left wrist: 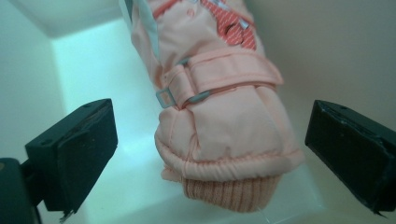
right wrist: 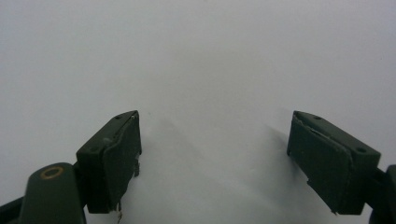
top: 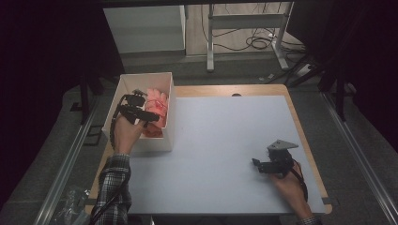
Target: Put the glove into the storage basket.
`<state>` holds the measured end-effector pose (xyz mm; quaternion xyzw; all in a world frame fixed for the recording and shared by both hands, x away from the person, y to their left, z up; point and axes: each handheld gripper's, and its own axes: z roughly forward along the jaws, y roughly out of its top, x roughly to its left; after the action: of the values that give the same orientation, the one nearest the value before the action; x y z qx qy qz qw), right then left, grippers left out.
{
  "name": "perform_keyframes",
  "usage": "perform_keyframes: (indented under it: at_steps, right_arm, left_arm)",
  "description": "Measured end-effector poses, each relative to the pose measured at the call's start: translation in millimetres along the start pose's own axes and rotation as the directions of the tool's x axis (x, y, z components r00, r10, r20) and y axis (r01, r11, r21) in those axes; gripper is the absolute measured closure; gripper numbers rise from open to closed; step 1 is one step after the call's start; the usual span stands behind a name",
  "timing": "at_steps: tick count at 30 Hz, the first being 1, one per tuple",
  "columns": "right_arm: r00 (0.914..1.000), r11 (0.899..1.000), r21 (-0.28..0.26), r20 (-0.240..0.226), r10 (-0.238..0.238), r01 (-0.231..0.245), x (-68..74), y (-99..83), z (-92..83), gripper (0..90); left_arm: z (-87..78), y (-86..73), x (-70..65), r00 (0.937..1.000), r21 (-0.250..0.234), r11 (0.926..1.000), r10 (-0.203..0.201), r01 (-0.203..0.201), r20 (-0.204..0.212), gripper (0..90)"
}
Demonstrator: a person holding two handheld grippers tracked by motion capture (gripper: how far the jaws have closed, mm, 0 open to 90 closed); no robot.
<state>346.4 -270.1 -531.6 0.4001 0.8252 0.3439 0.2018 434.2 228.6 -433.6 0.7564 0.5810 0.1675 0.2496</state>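
The pale surface [top: 225, 150] carries a white box [top: 170, 140] at its far left corner, and inside that box lies a pink padded mitten [top: 157, 110], resting toward the box's right-hand wall. The left gripper [top: 141, 110] is held inside the box, right at the mitten, while the right gripper [top: 263, 165] sits low over bare surface near the right edge, well apart from the box; the left hand is plainly the nearer one.

In the left gripper view the mitten [left wrist: 219, 107] lies straight ahead between the two jaws, its long axis running away from the camera, knitted cuff [left wrist: 231, 191] nearest and the strap with its grey buckle [left wrist: 175, 97] crossing it further along. The jaws stand wide apart on either side of the cuff end, not touching the fabric. My reading is that closing them here would pinch the mitten across its width, just behind the cuff.

The right gripper's jaws [right wrist: 215, 158] are likewise spread wide, holding nothing
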Motion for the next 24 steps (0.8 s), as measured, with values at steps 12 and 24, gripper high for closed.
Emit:
perform_keyframes:
  at_steps: [12, 24]
  right_arm:
    - [1.0000, 1.000, 0.000, 0.001, 0.000, 0.000, 0.1, 0.0, 0.0, 17.9]
    - [1.0000, 1.000, 0.000, 0.001, 0.000, 0.000, 0.0, 0.0, 0.0, 17.8]
  left_arm:
    - [-26.2, -4.5, -4.0, 0.9939, -0.119, 0.9889, 0.096, -0.089, 0.054, 1.9]
    - [-47.8, 0.0, -36.2, 0.9769, -0.207, 0.9650, 0.186, -0.162, 0.105, 1.8]
